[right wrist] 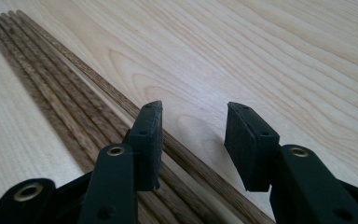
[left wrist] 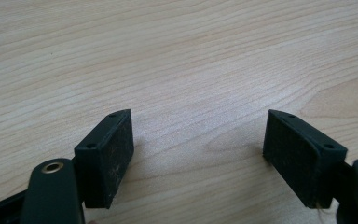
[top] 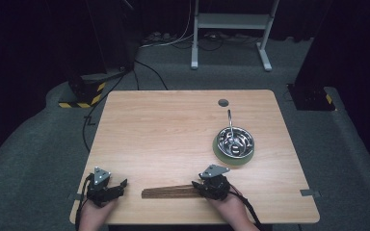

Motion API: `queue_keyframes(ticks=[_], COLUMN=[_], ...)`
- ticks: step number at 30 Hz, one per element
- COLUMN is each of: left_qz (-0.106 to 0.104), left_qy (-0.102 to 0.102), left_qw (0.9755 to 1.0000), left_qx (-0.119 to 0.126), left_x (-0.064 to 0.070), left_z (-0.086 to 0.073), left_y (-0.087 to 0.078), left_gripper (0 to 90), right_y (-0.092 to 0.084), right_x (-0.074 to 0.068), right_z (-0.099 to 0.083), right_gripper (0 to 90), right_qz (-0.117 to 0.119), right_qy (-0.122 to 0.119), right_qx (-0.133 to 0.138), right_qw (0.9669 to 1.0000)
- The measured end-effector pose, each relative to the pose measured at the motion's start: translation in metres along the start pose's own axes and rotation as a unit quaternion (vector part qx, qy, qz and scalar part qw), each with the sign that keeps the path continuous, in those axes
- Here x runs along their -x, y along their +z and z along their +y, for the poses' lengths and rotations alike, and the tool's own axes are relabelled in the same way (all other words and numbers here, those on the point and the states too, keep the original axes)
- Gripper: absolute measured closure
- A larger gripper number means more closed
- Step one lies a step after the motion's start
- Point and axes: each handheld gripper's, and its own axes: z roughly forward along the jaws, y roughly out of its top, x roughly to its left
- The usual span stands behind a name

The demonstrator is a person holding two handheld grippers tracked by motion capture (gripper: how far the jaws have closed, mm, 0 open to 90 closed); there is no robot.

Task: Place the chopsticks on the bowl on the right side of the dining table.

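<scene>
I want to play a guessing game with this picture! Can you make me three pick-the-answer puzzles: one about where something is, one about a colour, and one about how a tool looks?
1. Where does the metal bowl stand?
A. On the right part of the table
B. On the floor
C. Between the two hands

2. What colour is the plate under the bowl?
A. Red
B. Green
C. Blue

3. How do the jaws of the left tool stand?
A. Pressed flat together
B. Clamped on a spoon
C. Apart, with bare wood between them

Answers:
1. A, the high view shows the bowl right of the middle, beyond the right tool.
2. B, a green rim shows around the bowl.
3. C, the left gripper view shows both pads wide apart over bare tabletop.
</scene>
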Motion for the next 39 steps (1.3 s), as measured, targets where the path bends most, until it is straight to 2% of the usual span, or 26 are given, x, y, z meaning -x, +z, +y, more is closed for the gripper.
queue_keyframes(ticks=[6,8,10,12,17,20,22,28,29,35,38,39], left_qz=[0.000,0.000,0.000,0.000,0.000,0.002,0.002,0.002,0.002,0.000,-0.001,-0.002], left_qy=[0.000,0.000,0.000,-0.001,-0.001,0.000,0.000,-0.003,-0.003,0.000,0.001,0.001], left_qw=[1.0000,1.0000,1.0000,1.0000,1.0000,1.0000,1.0000,1.0000,1.0000,1.0000,1.0000,1.0000], left_qx=[0.000,0.000,0.000,0.000,0.000,0.001,0.001,0.004,0.004,0.003,0.005,0.005], left_x=[0.000,0.000,0.000,0.000,0.000,0.000,0.000,0.001,0.001,0.000,0.001,0.001], left_z=[0.000,0.000,0.000,0.000,0.000,0.000,0.000,0.000,0.000,0.000,0.000,0.000], left_y=[0.000,0.000,0.000,0.000,0.000,0.000,0.000,0.000,0.000,0.000,0.000,0.000], left_gripper=[24.4,24.4,24.4,24.4,24.4,24.5,24.5,24.5,24.6,24.9,25.3,25.5], right_y=[-0.002,-0.004,-0.005,-0.007,-0.003,-0.001,0.001,0.003,0.004,0.008,0.010,0.010], right_x=[0.008,0.011,0.010,0.010,0.007,0.008,0.010,0.012,0.015,0.021,0.033,0.036], right_z=[-0.001,-0.001,-0.001,0.000,-0.001,-0.002,-0.002,0.001,0.003,0.009,0.014,0.015], right_gripper=[55.8,55.5,55.1,55.6,59.8,63.0,63.3,64.1,65.1,65.5,66.1,66.9], right_qz=[-0.024,-0.019,-0.019,-0.005,-0.009,-0.011,-0.014,-0.011,-0.013,-0.021,-0.029,-0.025], right_qy=[0.013,0.010,0.009,0.005,-0.005,-0.007,-0.015,-0.016,-0.021,-0.013,-0.008,-0.005], right_qx=[0.001,-0.001,0.009,0.006,0.005,-0.006,-0.007,-0.015,-0.015,-0.022,-0.031,-0.036], right_qw=[0.9996,0.9998,0.9997,1.0000,0.9999,0.9999,0.9998,0.9997,0.9996,0.9995,0.9991,0.9990])
